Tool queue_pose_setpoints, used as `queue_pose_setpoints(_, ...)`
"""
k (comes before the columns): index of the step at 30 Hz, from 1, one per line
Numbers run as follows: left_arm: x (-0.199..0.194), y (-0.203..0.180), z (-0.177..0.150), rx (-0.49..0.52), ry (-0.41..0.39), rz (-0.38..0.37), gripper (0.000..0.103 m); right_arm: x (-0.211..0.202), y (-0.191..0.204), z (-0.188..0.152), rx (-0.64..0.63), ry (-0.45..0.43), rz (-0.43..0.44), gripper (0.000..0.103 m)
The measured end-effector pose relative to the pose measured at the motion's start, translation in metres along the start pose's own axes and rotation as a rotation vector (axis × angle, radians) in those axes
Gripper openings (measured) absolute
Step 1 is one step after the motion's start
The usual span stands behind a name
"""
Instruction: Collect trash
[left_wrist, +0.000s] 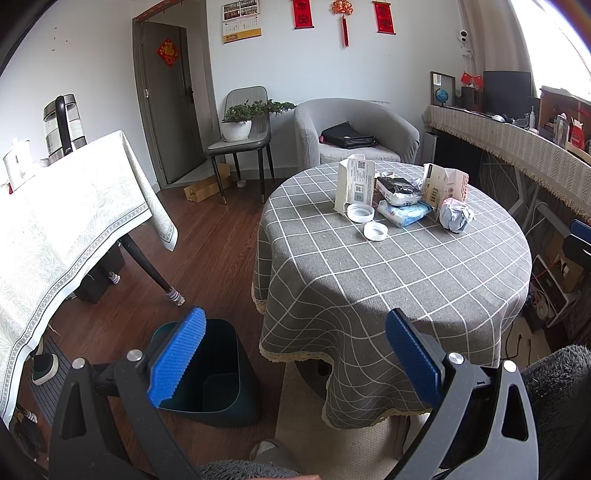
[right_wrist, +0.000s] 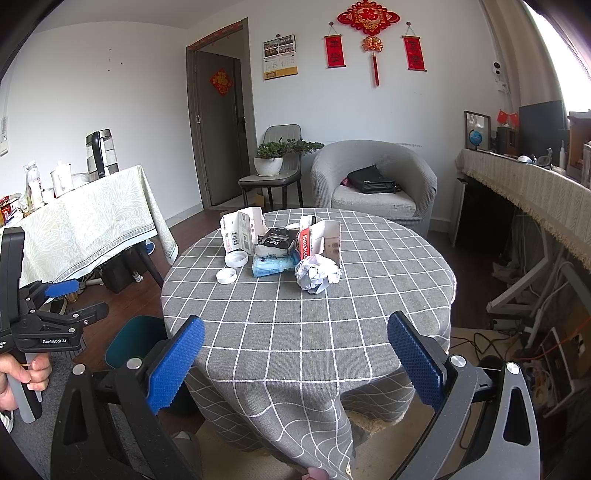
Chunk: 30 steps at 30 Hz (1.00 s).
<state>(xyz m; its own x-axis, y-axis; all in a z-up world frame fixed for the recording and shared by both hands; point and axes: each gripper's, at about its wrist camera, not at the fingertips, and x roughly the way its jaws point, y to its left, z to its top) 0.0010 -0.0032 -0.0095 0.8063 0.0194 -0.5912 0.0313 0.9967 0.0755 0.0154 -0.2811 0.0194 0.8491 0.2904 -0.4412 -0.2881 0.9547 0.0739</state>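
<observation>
Right wrist view: the right gripper (right_wrist: 295, 362) is held wide and empty at the lower centre, and the crumpled paper ball (right_wrist: 316, 275) is seen straight ahead above it, nearest of the trash heaped on the round table (right_wrist: 295, 332). Open checked cloth lies between. The left gripper (left_wrist: 295, 363), likewise spread wide and holding nothing, is shown over the table's near edge, with the dark bin (left_wrist: 214, 373) on the floor at lower left. The right gripper is judged better aligned.
</observation>
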Motion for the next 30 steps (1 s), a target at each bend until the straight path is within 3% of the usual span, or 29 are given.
queue_pose_setpoints(17, -0.001, -0.004, 0.001, 0.005, -0.001, -0.001, 0.100, 0.001, -0.001, -0.001, 0.003, 0.008, -0.006, 0.100)
queue_pose_setpoints(22, -0.007, -0.005, 0.001, 0.026, -0.037, -0.006, 0.099, 0.006, -0.002, -0.001, -0.024, 0.032, -0.003, 0.100)
queue_pose_setpoints(30, 0.011, -0.018, 0.007, 0.063, -0.038, -0.070, 0.098, 0.027, -0.010, 0.011, 0.007, 0.051, 0.030, 0.100)
